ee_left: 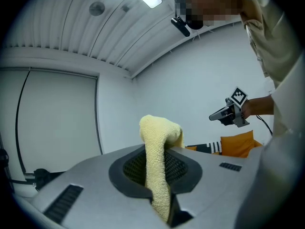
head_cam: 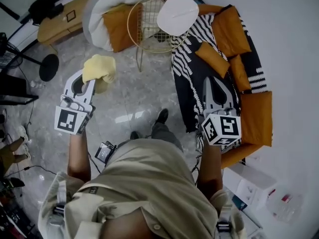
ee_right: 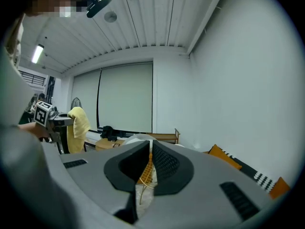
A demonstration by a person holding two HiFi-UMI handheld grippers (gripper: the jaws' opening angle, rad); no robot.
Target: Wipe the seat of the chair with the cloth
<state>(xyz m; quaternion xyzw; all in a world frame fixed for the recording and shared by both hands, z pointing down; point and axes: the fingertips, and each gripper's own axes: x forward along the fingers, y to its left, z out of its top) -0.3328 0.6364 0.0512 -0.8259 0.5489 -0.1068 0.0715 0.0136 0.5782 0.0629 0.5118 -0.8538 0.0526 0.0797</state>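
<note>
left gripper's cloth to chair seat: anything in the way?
Only the chair's own gold wire frame lies between the cloth, clamped in the left gripper, and the white seat pad, seen from the head view. Nothing else visible stands in that gap.

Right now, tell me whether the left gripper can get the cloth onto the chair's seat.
Probably yes. The left gripper, shut on the yellow cloth, hangs over open floor, and nothing stands between it and the white seat of the wire chair ahead to its right; a step forward may be needed.
</note>
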